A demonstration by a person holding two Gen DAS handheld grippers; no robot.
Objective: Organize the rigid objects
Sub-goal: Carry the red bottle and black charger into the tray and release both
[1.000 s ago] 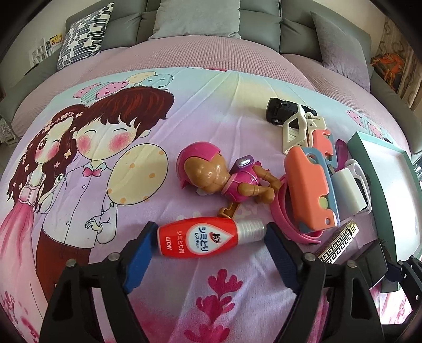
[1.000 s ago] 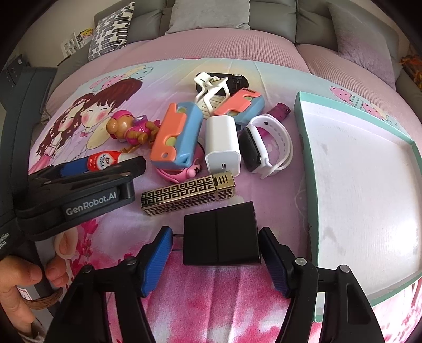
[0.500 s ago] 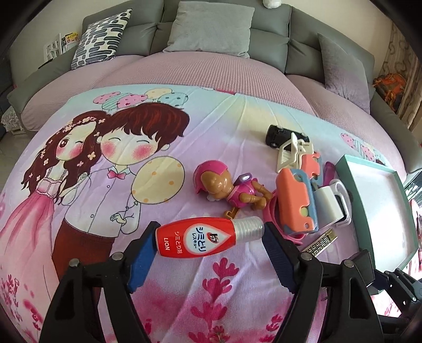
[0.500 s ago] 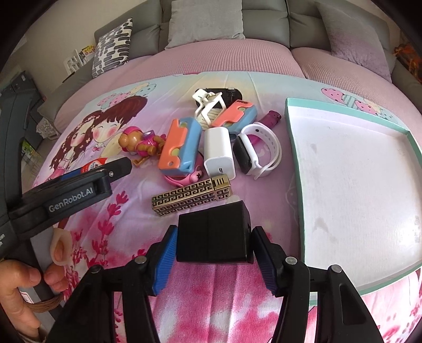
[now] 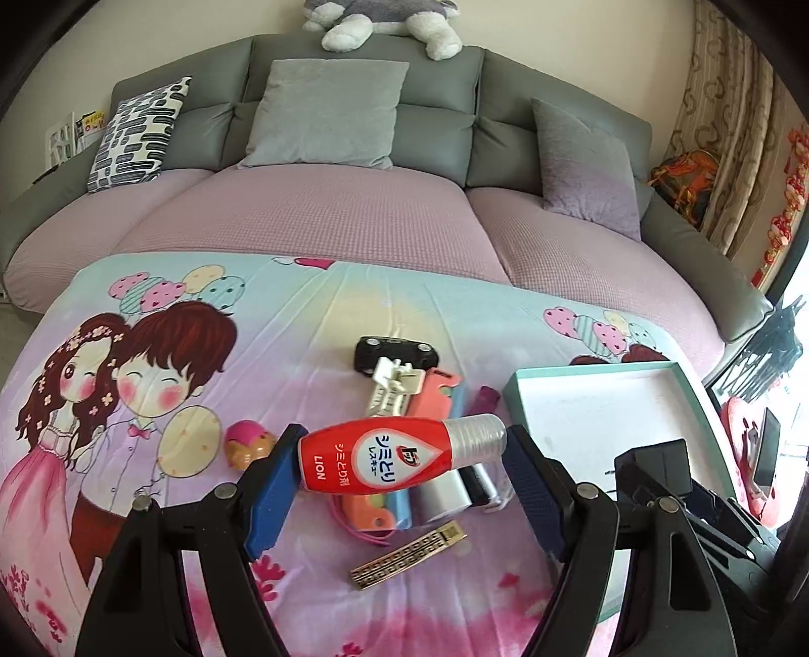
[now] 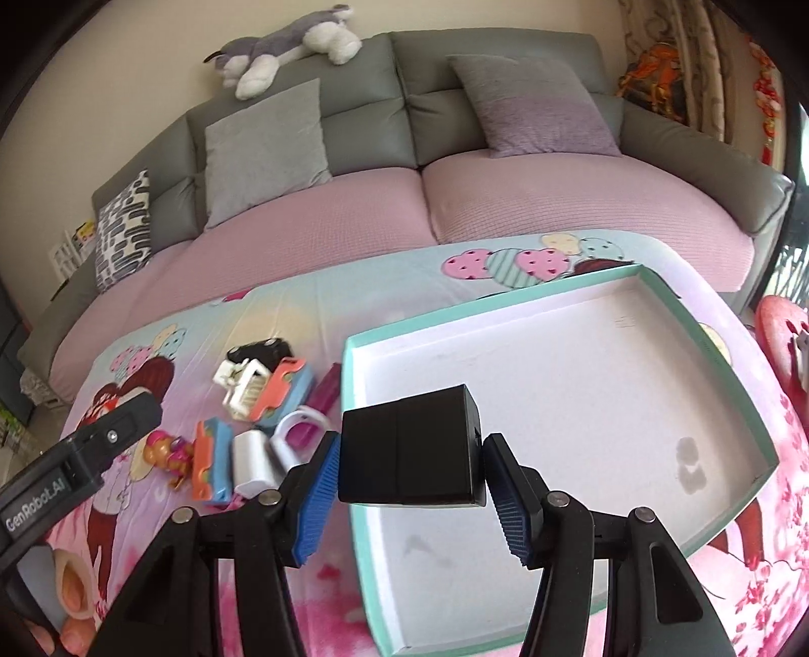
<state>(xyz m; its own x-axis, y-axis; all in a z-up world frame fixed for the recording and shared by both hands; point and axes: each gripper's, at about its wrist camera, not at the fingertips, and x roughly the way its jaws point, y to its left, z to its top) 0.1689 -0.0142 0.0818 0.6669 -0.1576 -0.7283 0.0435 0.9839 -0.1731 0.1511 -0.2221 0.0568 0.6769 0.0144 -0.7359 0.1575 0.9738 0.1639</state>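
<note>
My left gripper is shut on a red bottle with a clear cap, held crosswise and lifted above the cartoon bedspread. My right gripper is shut on a black box, raised over the near left part of the teal-rimmed white tray. In the left wrist view the right gripper with the black box shows at the lower right beside the tray. On the spread lie a gold patterned bar, an orange-and-blue case, a white charger and a toy figure.
A white clip, a black toy car, a purple item and a white watch band lie left of the tray. A grey sofa with cushions and a plush dog stand behind. A person's fingers show lower left.
Both grippers rose with their loads. The right one closed on the black box, lifted it off the spread and carried it right over the tray. The left one raised the red bottle.
</note>
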